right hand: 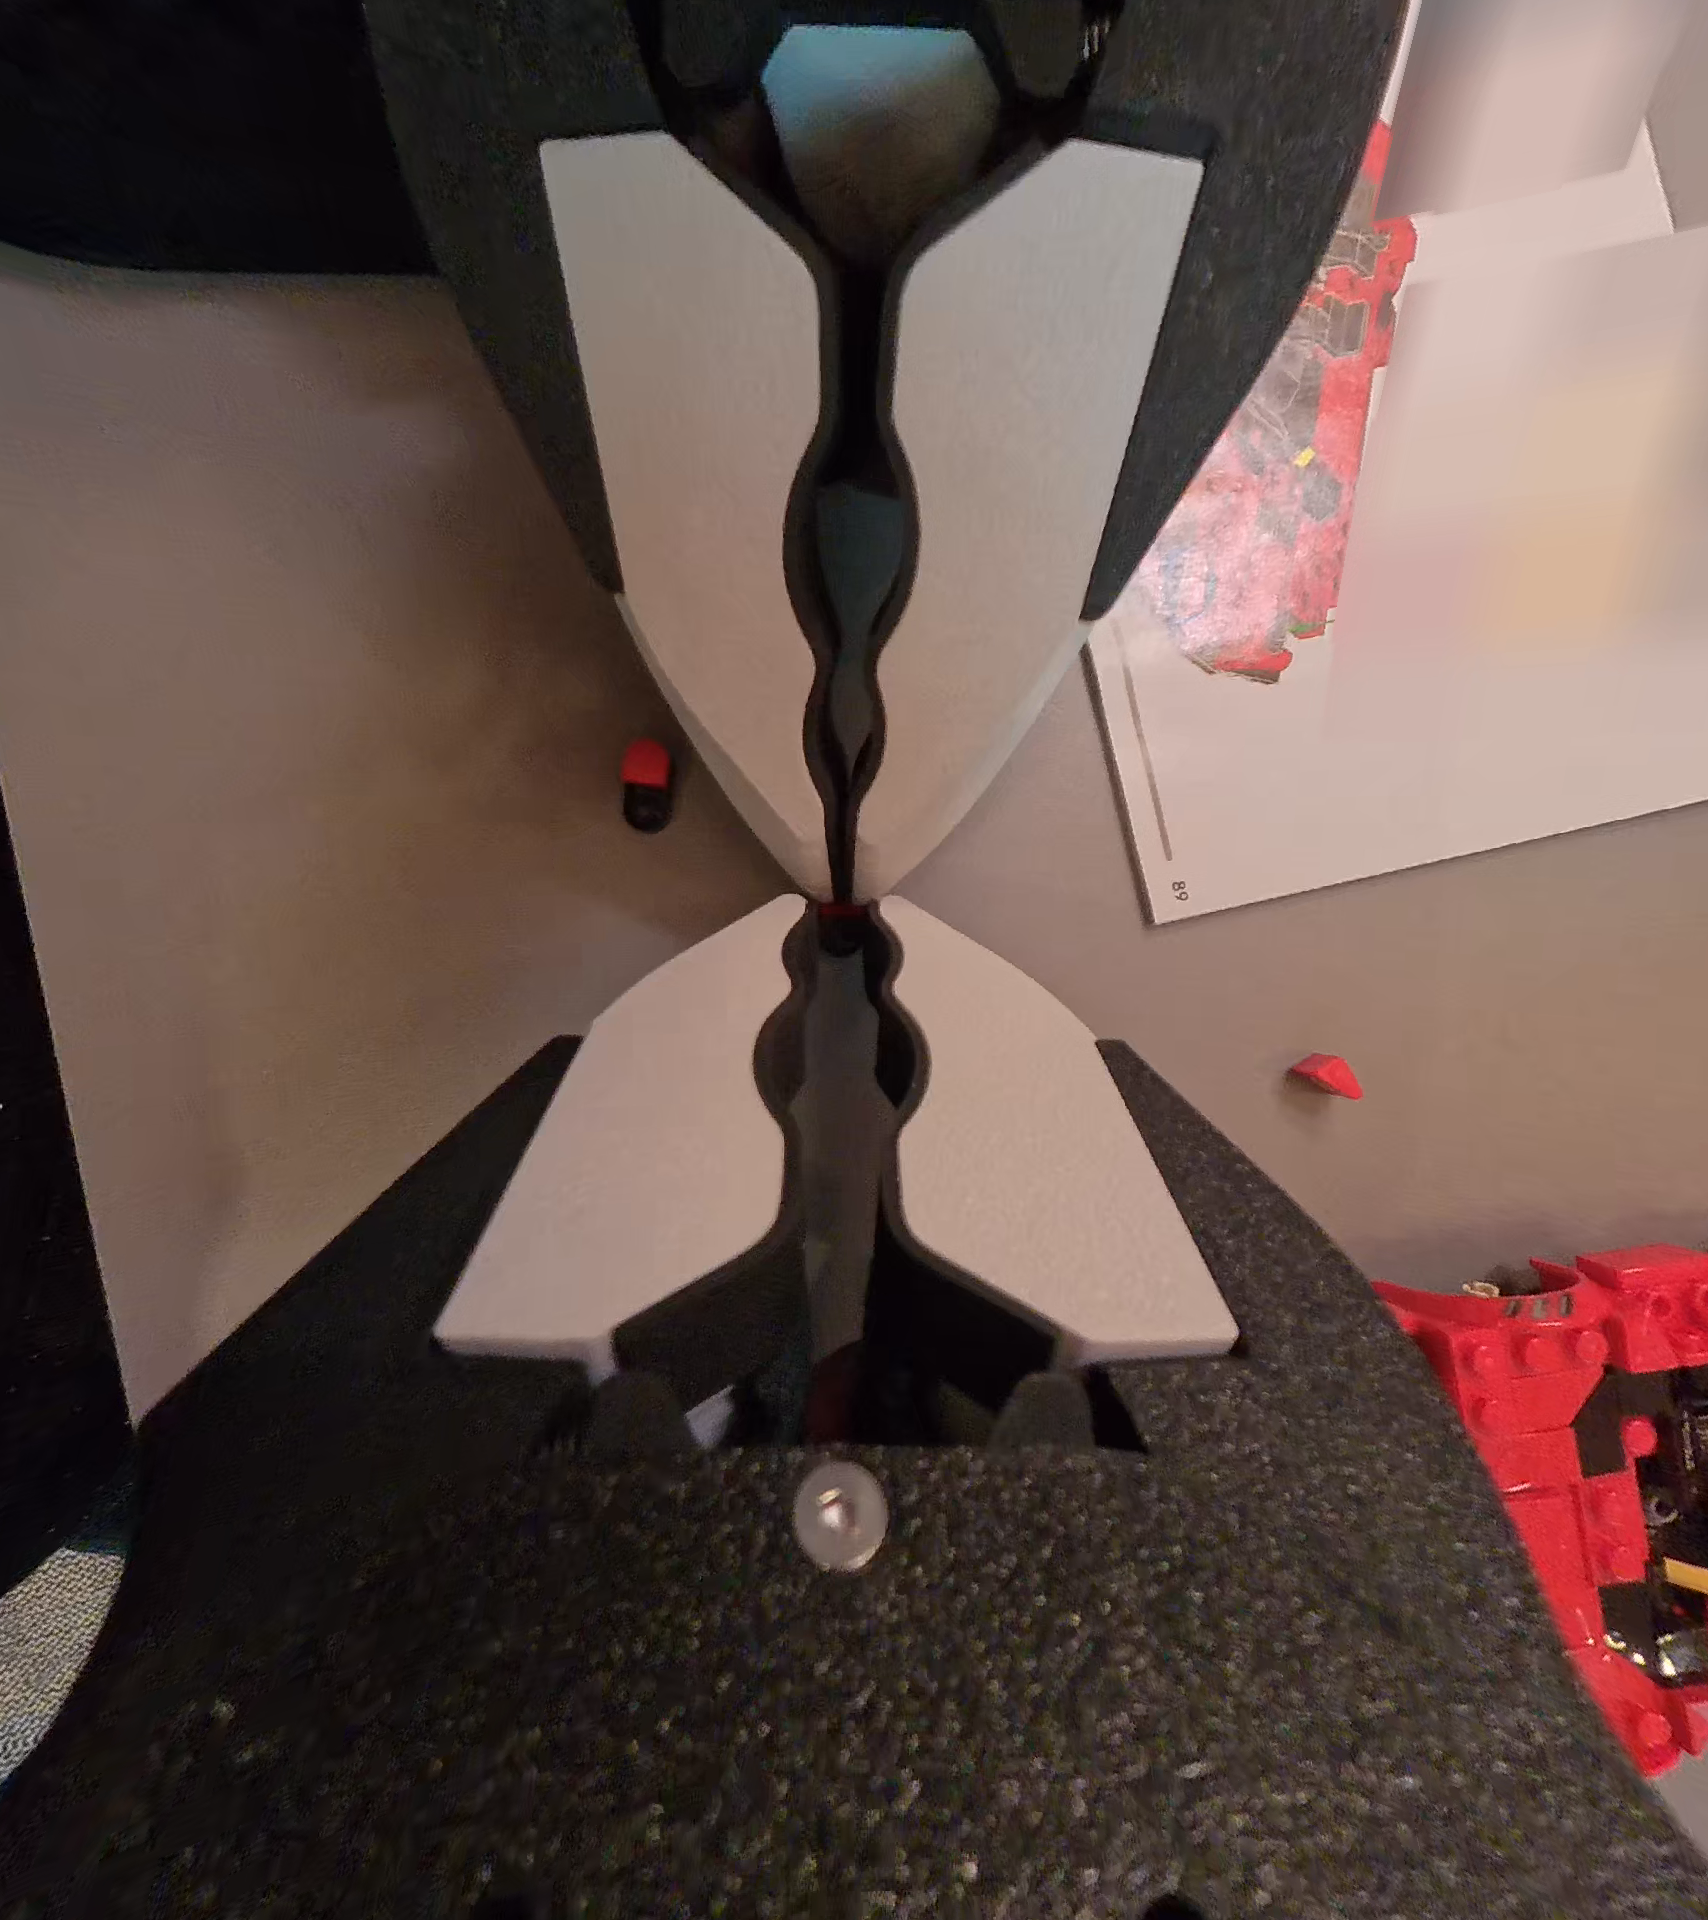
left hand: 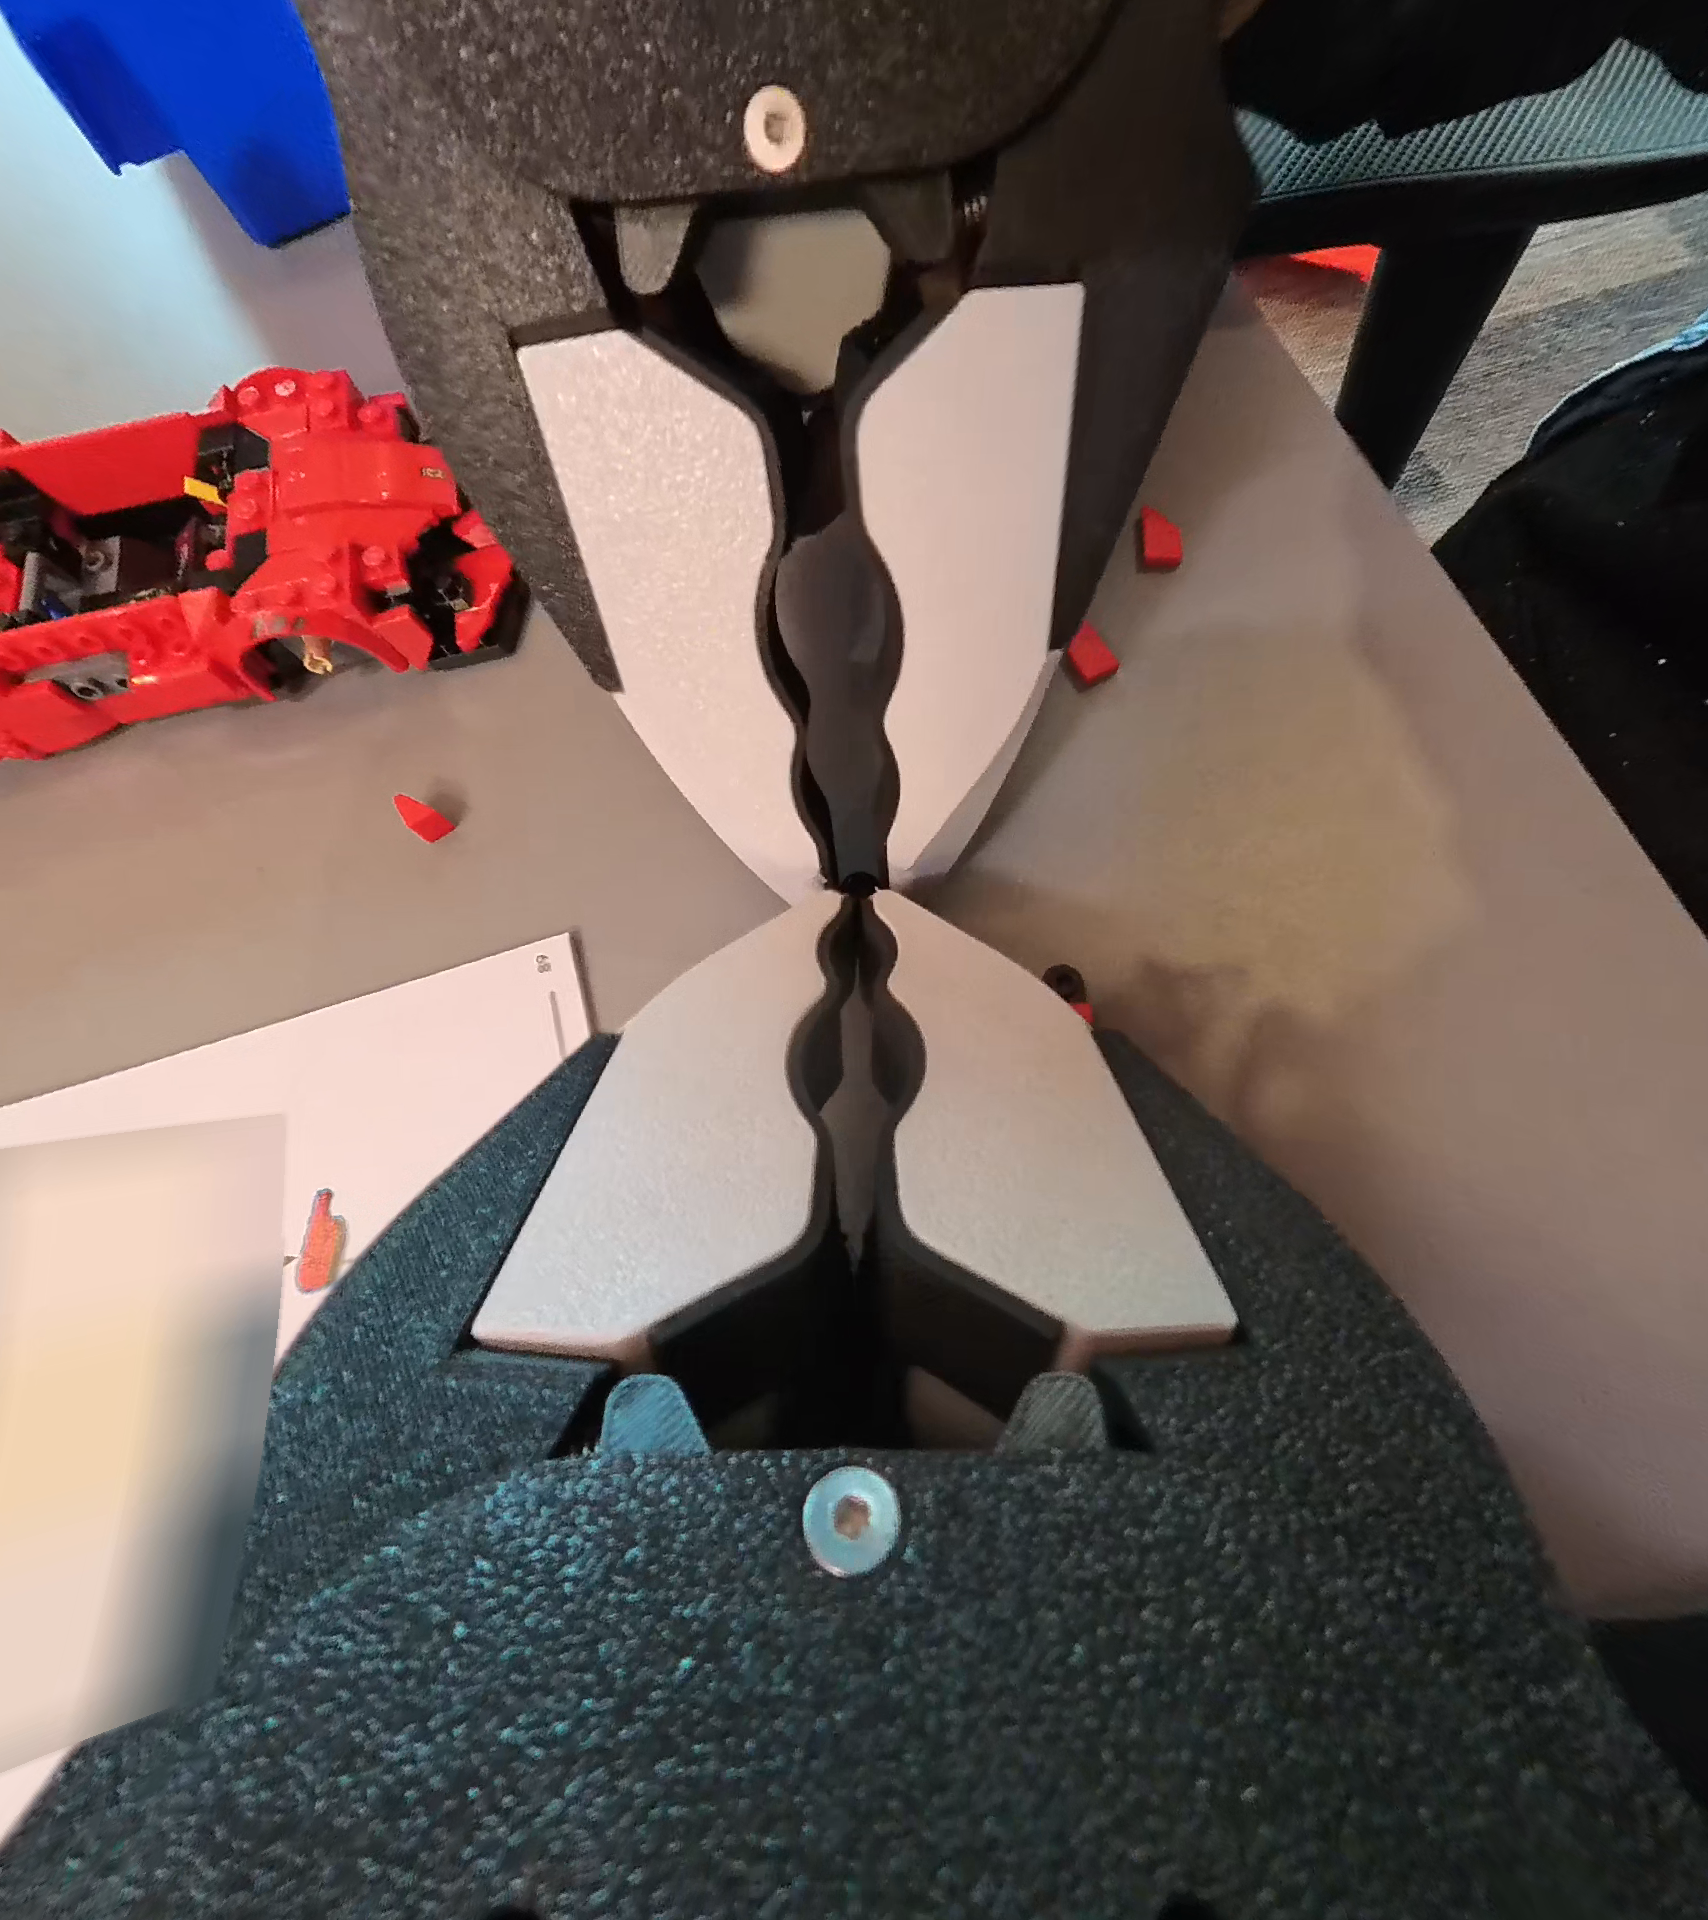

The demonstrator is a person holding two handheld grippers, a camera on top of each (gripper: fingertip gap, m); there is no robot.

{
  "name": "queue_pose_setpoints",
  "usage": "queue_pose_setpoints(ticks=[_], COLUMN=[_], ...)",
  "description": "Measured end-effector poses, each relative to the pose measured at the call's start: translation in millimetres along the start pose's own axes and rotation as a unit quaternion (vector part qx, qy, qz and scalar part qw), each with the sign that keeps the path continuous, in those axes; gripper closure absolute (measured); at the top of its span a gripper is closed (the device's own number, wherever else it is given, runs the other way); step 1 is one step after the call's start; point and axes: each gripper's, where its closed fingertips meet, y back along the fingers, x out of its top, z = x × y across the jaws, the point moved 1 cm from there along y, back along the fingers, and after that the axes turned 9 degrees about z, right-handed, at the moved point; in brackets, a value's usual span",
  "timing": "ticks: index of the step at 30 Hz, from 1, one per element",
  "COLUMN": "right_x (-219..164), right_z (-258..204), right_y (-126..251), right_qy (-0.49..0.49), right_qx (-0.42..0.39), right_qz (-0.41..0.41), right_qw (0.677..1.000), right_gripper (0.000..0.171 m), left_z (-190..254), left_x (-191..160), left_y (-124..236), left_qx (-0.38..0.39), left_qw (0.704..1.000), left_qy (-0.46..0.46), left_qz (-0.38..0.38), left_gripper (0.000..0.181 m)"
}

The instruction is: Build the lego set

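My two grippers meet tip to tip above the grey table (left hand: 1276, 790). My left gripper (left hand: 855, 906) is shut at the bottom of the left wrist view, and a tiny black piece (left hand: 858, 883) sits at the joint. The right gripper (left hand: 855, 871) comes in from above. In the right wrist view my right gripper (right hand: 837, 923) is shut on a tiny red piece (right hand: 837, 910), with the left gripper (right hand: 842, 878) pressed against it. How much of each piece is gripped is hidden. The partly built red car (left hand: 185, 582) lies at the left and shows at the lower right of the right wrist view (right hand: 1660, 1455).
An open instruction booklet (left hand: 206, 1143) lies near the car and also shows in the right wrist view (right hand: 1452, 748). Loose red slope pieces (left hand: 426, 816) (left hand: 1091, 657) (right hand: 1326, 1075) and a red-and-black piece (right hand: 644, 784) lie on the table. A blue bin (left hand: 195, 104) and a black chair (left hand: 1452, 177) stand beyond the table edge. Both grippers' tips are close together, under 4 cm apart.
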Motion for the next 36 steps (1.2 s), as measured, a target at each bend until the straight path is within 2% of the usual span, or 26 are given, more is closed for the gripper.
queue_pose_setpoints(ticks=[14, 18, 26, 36], right_x=[-1.2, -1.3, -1.3, -1.2], right_z=[2.5, 2.5, 1.9, 1.1], right_y=[1.0, 1.0, 0.6, 0.3], right_qy=[-0.015, -0.018, 0.001, 0.029], right_qx=[0.006, 0.006, 0.003, 0.036], right_qz=[0.017, 0.029, 0.024, -0.005], right_qw=[1.000, 0.999, 1.000, 0.999], right_gripper=[0.163, 0.163, 0.163, 0.164], left_z=[-3.4, -3.0, -2.2, -0.4], left_x=[-2.5, -2.5, -2.4, -2.4], left_y=[-1.2, -1.4, -1.0, 0.0], left_qx=[-0.041, -0.047, -0.027, 0.008], left_qw=[0.991, 0.990, 0.996, 1.000], left_qy=[0.124, 0.131, 0.082, -0.007], left_qz=[-0.009, -0.009, -0.008, -0.004], left_gripper=[0.181, 0.180, 0.180, 0.179])
